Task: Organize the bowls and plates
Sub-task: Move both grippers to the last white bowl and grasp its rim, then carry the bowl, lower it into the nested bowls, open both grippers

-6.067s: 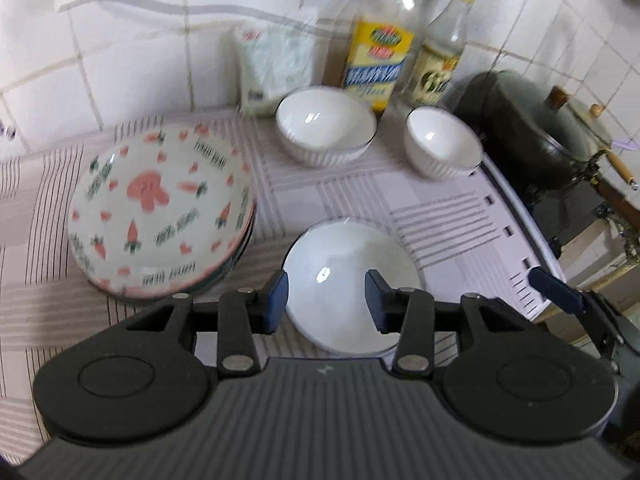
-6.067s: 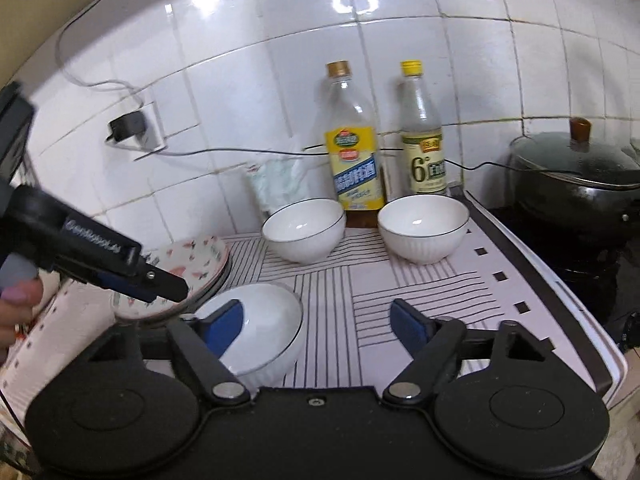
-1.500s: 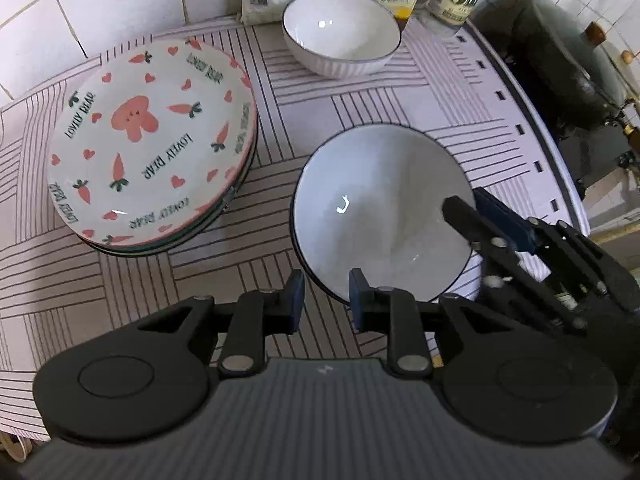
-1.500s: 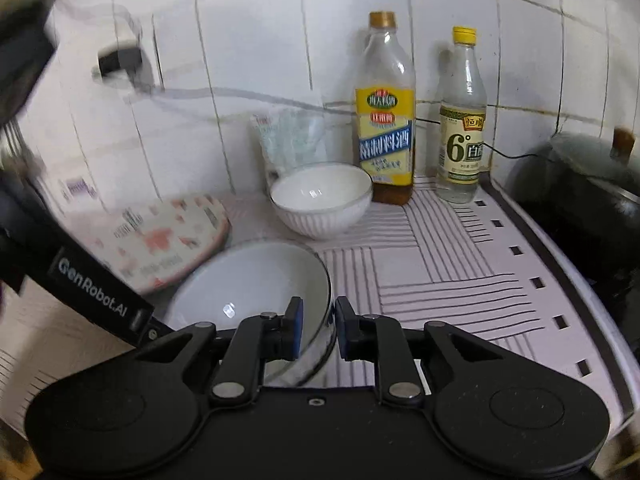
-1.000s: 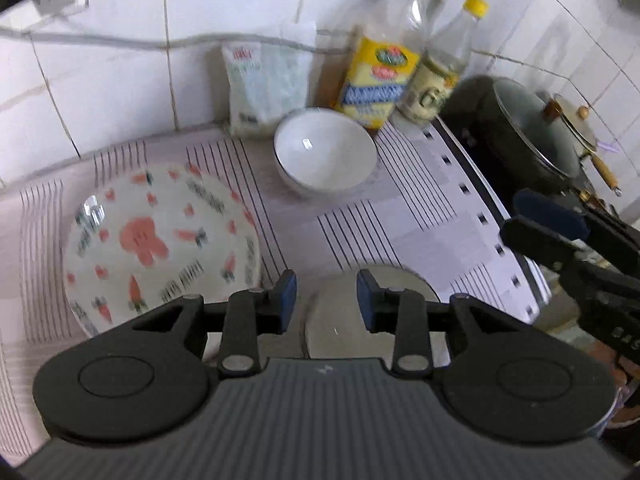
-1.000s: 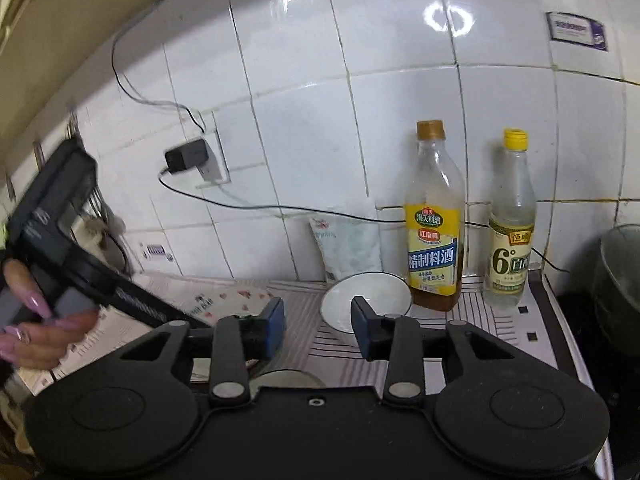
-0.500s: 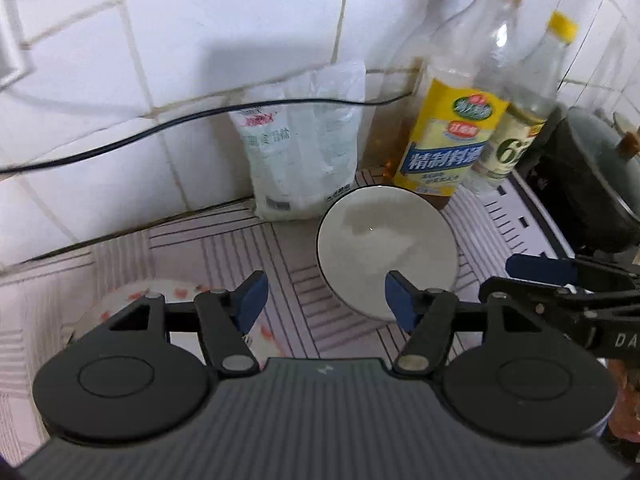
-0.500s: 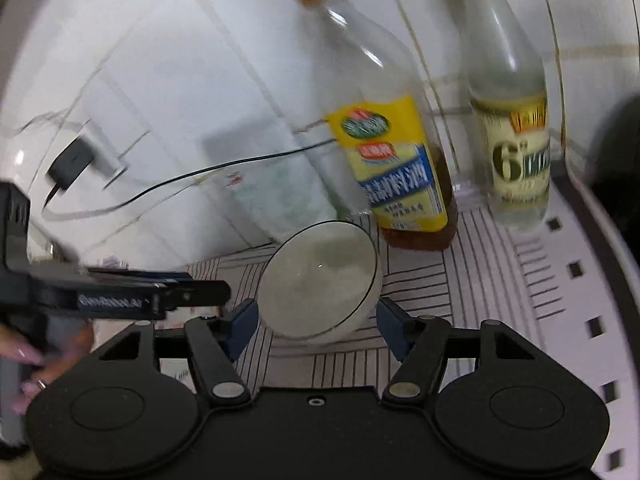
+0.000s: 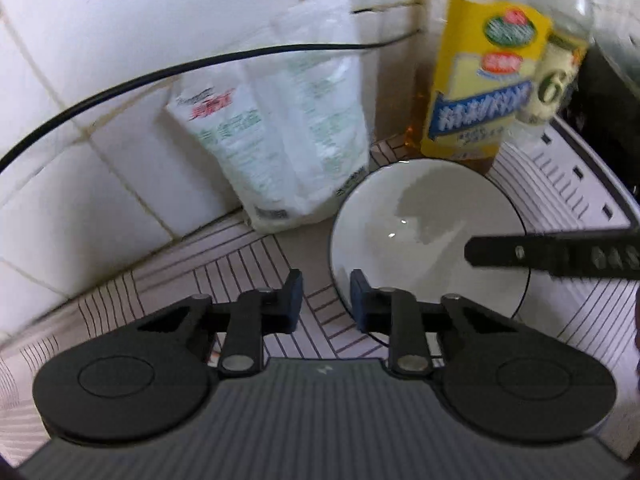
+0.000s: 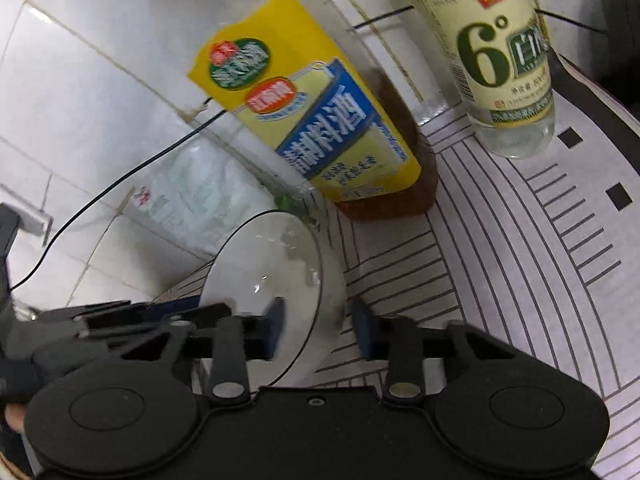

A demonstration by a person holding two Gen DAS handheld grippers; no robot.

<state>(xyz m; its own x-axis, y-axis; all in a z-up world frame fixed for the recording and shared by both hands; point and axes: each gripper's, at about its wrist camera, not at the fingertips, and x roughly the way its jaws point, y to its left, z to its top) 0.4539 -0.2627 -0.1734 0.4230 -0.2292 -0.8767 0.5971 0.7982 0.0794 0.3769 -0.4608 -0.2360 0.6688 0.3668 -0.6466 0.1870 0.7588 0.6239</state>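
Observation:
A white bowl with a thin dark rim (image 9: pixel 428 236) stands on the striped mat near the tiled wall; it also shows in the right wrist view (image 10: pixel 272 276). My left gripper (image 9: pixel 322 300) straddles the bowl's near-left rim, jaws partly closed with a gap still showing. My right gripper (image 10: pixel 316 326) straddles the bowl's right rim, one finger inside, one outside, jaws partly open. The right gripper's finger (image 9: pixel 556 258) reaches over the bowl in the left wrist view. The carrot-pattern plates are out of view.
A yellow-labelled cooking wine bottle (image 10: pixel 320 128) and a vinegar bottle (image 10: pixel 504 56) stand just behind the bowl. A white plastic bag (image 9: pixel 280 120) leans on the wall. A black cable (image 9: pixel 120 84) runs along the tiles. A dark pot sits at the far right.
Both grippers have moved in close to the back bowl and narrowed their jaws around its rim, left on the left side, right on the right side.

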